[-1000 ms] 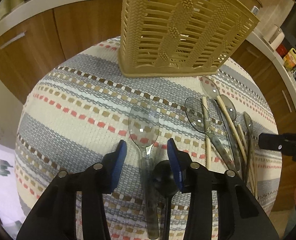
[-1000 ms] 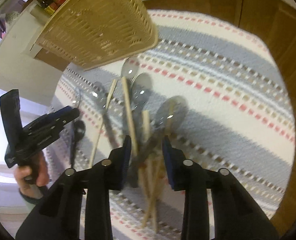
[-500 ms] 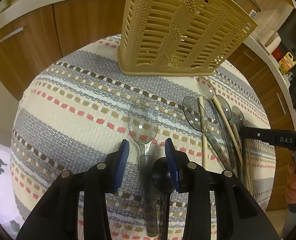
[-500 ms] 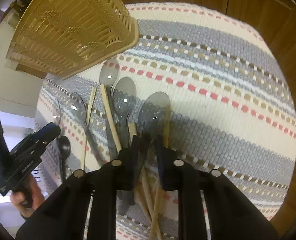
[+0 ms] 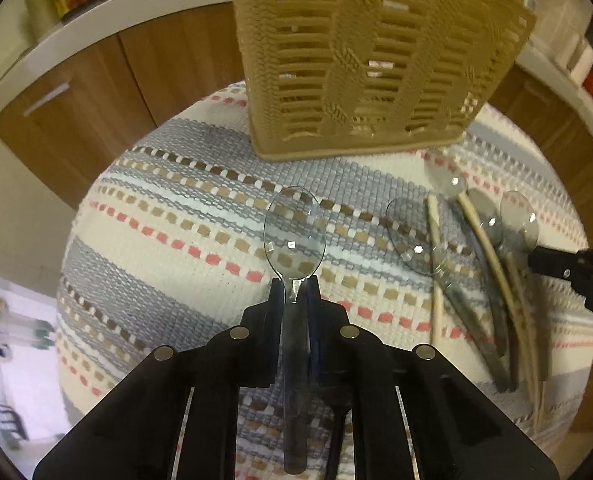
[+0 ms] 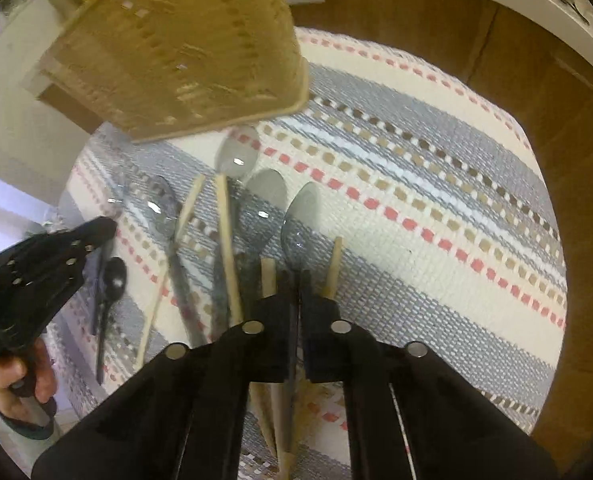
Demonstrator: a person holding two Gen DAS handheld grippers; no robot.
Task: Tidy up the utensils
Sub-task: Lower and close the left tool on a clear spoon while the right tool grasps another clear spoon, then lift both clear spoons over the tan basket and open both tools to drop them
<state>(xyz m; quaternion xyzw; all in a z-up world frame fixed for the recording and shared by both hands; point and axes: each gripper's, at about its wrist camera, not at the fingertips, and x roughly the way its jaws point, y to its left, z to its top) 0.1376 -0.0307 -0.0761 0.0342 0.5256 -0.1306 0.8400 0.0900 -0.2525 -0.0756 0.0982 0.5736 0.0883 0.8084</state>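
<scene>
A striped woven cloth [image 5: 184, 216] is covering the round table. Sitting directly on it: a tan slotted basket [image 5: 376, 60] at the far edge, and clear plastic spoons [image 6: 264, 216] lying mixed with wooden sticks [image 6: 226, 220] (overlapping, count unclear).

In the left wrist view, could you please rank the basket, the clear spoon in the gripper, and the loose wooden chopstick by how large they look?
1. Basket, clearly largest.
2. and 3. Clear spoon held in the left gripper and wooden chopstick: similar apparent length; the spoon is nearer the camera, so I would not rank them.
</scene>
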